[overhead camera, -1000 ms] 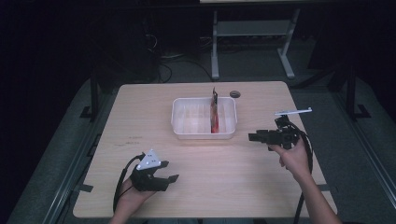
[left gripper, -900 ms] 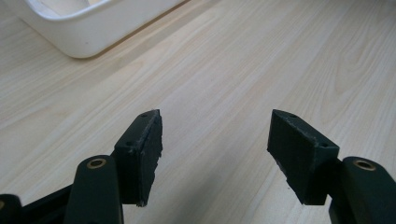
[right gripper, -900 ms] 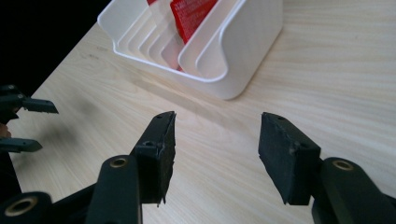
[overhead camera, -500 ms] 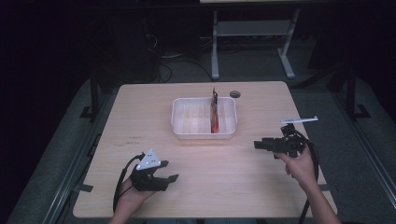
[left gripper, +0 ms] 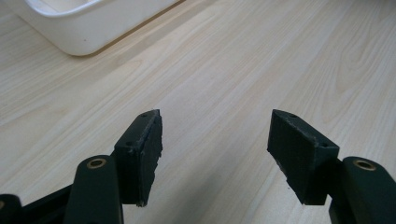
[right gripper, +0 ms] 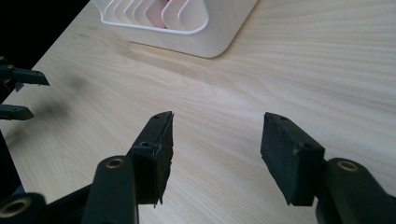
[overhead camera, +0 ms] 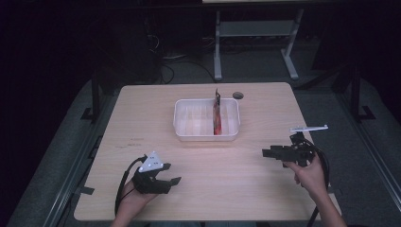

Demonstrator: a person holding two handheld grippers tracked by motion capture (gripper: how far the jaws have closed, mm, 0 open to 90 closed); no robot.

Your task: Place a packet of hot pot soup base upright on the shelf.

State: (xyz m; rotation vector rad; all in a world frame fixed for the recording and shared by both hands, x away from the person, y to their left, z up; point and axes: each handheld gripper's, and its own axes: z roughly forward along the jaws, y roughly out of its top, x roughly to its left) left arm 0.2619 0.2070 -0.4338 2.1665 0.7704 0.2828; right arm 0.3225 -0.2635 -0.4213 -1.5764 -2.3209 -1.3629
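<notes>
A white slotted bin [overhead camera: 206,120] stands at the middle of the wooden table [overhead camera: 142,109]. A thin red flat piece [overhead camera: 217,116] stands upright in one of its right-hand slots. My left gripper [overhead camera: 173,173] rests near the table's front left, pointing right, open with nothing between its jaws [left gripper: 217,119]. The bin's corner [left gripper: 84,28] lies ahead of it to the left. My right gripper [overhead camera: 265,153] hovers at the right side, pointing left toward the middle, open and empty [right gripper: 218,119]. The bin [right gripper: 205,32] and the red piece [right gripper: 159,11] lie ahead of it.
A dark round hole [overhead camera: 238,95] sits in the tabletop just behind the bin. The left gripper's jaw tips [right gripper: 18,93] show at the left edge of the right gripper view. A metal table frame [overhead camera: 255,33] stands on the dark floor beyond the table.
My right gripper has drawn back from beside the bin toward the table's front right and sunk lower. The left gripper has stayed where it was.
</notes>
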